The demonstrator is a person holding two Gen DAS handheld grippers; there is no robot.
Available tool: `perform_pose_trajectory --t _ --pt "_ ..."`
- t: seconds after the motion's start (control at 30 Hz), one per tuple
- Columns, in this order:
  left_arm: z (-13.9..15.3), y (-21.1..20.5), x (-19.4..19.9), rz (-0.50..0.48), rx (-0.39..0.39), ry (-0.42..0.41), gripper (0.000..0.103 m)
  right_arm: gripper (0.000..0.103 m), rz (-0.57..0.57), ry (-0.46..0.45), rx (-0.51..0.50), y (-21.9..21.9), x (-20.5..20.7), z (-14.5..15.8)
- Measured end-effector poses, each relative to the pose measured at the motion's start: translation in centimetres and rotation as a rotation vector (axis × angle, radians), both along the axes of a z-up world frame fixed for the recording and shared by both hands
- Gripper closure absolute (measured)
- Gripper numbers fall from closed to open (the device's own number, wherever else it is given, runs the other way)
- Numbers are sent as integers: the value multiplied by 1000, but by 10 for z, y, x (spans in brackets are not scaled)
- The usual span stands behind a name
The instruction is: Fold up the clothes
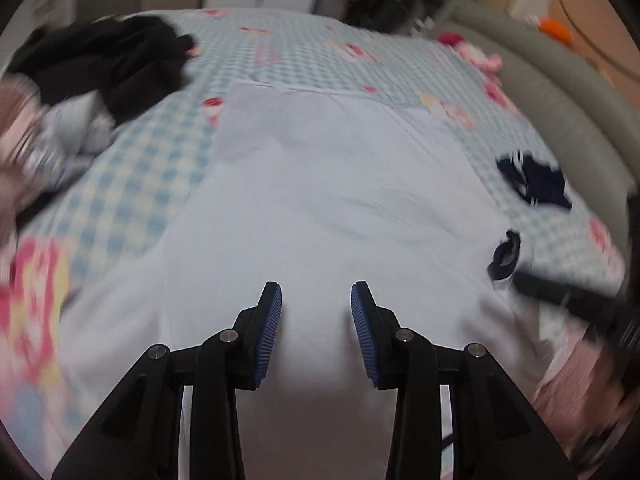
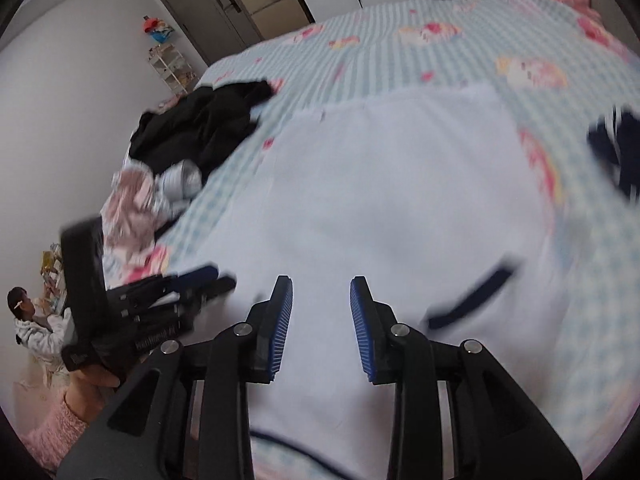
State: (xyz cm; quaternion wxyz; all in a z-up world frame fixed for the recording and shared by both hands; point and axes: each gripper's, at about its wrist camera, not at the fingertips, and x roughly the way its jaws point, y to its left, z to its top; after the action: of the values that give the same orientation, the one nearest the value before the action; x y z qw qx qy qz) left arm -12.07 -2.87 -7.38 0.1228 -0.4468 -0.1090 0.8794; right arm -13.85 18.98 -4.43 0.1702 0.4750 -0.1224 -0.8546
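Note:
A white garment (image 1: pixel 328 184) with navy trim (image 1: pixel 505 257) lies spread flat on the checked bed cover. My left gripper (image 1: pixel 316 286) hovers over its near part, open, with only cloth below the blue pads (image 1: pixel 269 332). In the right wrist view the same garment (image 2: pixel 380 184) fills the middle. My right gripper (image 2: pixel 321 279) is open above it, nothing pinched. The left gripper (image 2: pixel 214 278) shows blurred at the left, held by a hand in a pink sleeve (image 2: pixel 56 432). The right gripper (image 1: pixel 572 302) is a dark blur at the right edge of the left wrist view.
A pile of black clothes (image 2: pixel 200 124) and pink and grey pieces (image 2: pixel 132 208) lies on the bed's left side. A navy item (image 1: pixel 534 182) rests to the right of the garment. A grey padded headboard (image 1: pixel 560 100) runs along the right. A person (image 2: pixel 28 320) sits low beside the bed.

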Motion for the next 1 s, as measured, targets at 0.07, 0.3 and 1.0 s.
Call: perform_pose_trajectory --t 0.07,0.3,1.0 --pt "-5 -26 17 117 8 13 65 73 -8 -25 -7 -17 24 -22" --pt "-30 -139 47 470 139 -63 64 57 195 -24 48 -103 47 -38" --pt "-15 -90 8 130 354 20 98 50 109 -43 127 -135 35 -55"
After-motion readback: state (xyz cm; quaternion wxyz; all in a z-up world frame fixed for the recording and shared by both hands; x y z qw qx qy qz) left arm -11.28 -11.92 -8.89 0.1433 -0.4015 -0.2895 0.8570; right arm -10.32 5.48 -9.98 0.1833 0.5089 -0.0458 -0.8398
